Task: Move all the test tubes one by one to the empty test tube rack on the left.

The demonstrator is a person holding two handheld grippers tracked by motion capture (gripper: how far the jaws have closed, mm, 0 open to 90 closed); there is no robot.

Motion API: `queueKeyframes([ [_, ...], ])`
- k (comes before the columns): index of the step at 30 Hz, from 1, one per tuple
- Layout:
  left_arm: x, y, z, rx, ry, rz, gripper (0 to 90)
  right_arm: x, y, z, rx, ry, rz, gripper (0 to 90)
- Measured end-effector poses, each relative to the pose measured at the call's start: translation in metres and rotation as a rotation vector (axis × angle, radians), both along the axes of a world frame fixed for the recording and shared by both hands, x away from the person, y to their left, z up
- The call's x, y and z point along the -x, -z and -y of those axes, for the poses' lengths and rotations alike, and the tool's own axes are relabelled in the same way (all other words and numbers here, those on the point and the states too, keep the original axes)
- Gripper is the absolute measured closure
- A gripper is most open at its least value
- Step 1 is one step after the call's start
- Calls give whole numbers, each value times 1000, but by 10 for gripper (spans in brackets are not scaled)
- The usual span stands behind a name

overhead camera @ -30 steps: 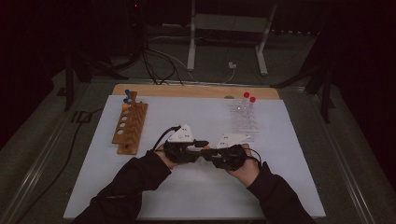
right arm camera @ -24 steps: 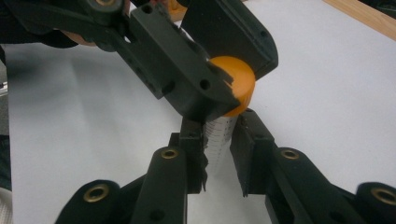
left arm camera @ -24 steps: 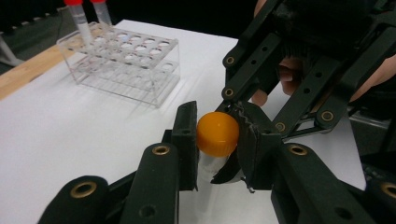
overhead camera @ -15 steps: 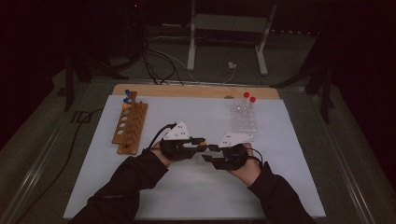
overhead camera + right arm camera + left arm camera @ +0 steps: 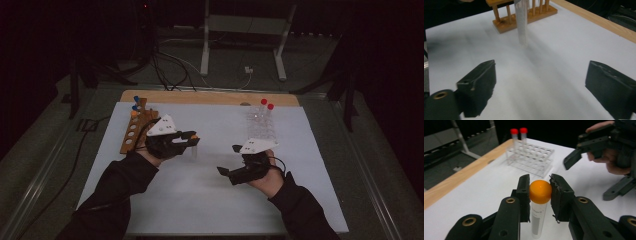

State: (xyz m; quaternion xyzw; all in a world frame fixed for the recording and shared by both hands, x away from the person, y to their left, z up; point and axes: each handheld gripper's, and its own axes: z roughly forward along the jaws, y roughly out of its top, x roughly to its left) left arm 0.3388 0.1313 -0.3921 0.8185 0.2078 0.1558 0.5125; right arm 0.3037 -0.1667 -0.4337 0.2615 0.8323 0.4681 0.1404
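Dark room, grey floor (image 5: 45, 150); white metal stand (image 5: 242, 30), cables (image 5: 170, 65); wood-edged white table (image 5: 210, 97)

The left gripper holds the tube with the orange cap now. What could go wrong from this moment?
1. The left gripper pinches the tube only at its rounded orange cap; the long body hangs free, so it may swing or slip out.
2. The right gripper has just been opening, with nothing between its jaws, and it is near; a careless move could knock the hanging tube.
3. The holes of the wooden rack are narrow, so a tilted tube may catch on the rim.
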Motion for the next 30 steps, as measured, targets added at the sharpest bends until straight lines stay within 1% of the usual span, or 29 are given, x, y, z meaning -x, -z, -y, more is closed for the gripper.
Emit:
queueKeyframes([
  [1,-1,-2,-4,-3,-12,2,720,0,-1,1,-6,7,1,44],
  [2,-2,-3,-9,0,-27,4,720,-1,-1,2,-12,2,-3,17],
  [4,-4,-6,-17,-2,-53,9,720,0,-2,3,-20,-2,-1,0],
  [5,-5,-6,-20,-5,-62,12,720,0,-2,4,-32,-7,-1,0],
  [6,-6,-8,-25,7,-73,9,720,0,-2,5,-39,-15,-3,0],
  [7,-6,-8,-29,7,-88,14,720,0,-3,5,-39,-18,0,0],
  [9,-8,-10,-36,15,-108,11,720,0,-4,7,-46,-11,3,0],
  [10,-9,-11,-40,12,-122,17,720,0,-4,7,-50,-13,3,0],
  [12,-11,-13,-47,8,-141,21,720,1,-5,7,-44,-7,20,0],
  [15,-13,-18,-58,14,-177,31,720,2,-6,8,-48,-8,26,0],
  [19,-16,-24,-74,27,-222,44,719,2,-6,9,-47,-14,26,0],
  [20,-17,-26,-78,32,-229,42,720,2,-6,9,-48,-14,26,0],
  [27,-23,-30,-98,26,-296,52,720,1,-6,9,-51,-23,23,0],
  [30,-26,-32,-107,29,-325,50,720,1,-6,9,-54,-26,20,0],
])
